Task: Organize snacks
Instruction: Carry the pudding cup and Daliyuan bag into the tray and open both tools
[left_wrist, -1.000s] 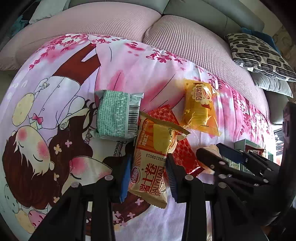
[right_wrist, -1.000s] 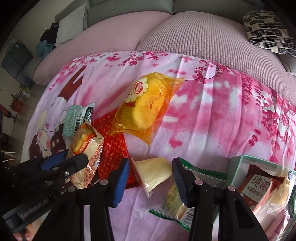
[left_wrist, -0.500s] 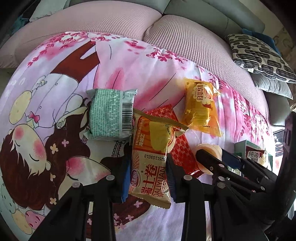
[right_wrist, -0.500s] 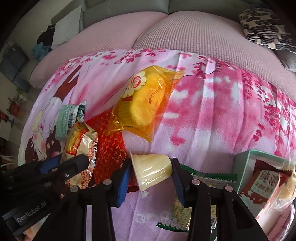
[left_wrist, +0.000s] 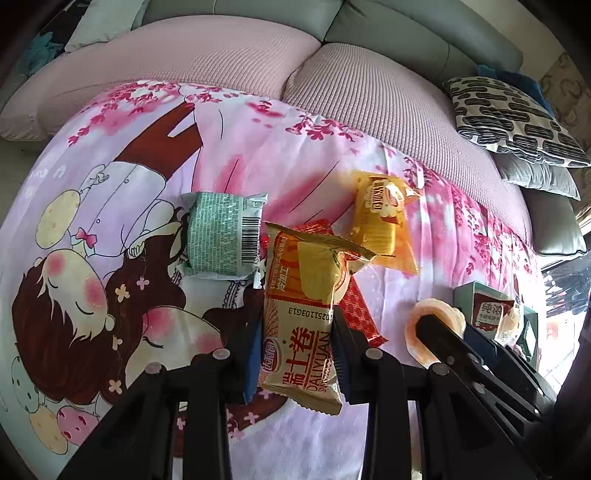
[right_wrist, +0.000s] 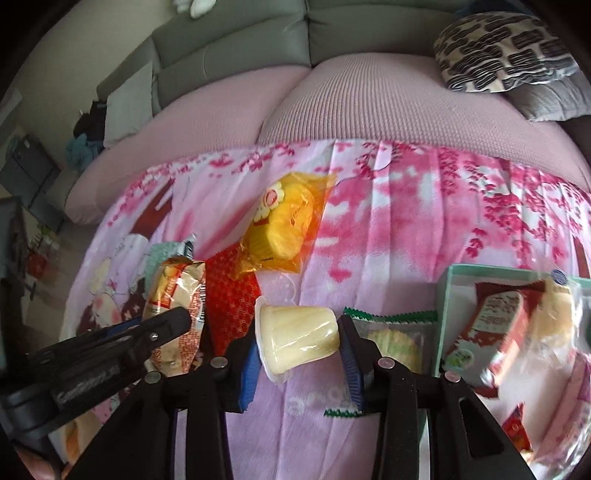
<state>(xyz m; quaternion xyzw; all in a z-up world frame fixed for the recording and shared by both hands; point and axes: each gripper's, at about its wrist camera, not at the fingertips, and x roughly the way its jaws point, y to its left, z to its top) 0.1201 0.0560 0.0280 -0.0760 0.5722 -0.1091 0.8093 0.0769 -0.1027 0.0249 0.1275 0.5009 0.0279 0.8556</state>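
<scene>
Since a second ago the right gripper (right_wrist: 299, 350) has closed on the pudding cup (right_wrist: 297, 341) and lifted it off the pink printed sheet (right_wrist: 388, 229); the left gripper (left_wrist: 295, 354) stays narrow, clamped on the Swiss roll packet (left_wrist: 303, 317). Lying on its side, the cup's long axis runs across the jaws, lid end leftward; the green snack box (right_wrist: 448, 291) sits just to the right, nearer this hand, so I judge a short rightward carry comes next.

Bare pink sheet (right_wrist: 424, 236) beyond the yellow cake packet (right_wrist: 284, 225) lies open; the green box (right_wrist: 448, 291) blocks the right.
</scene>
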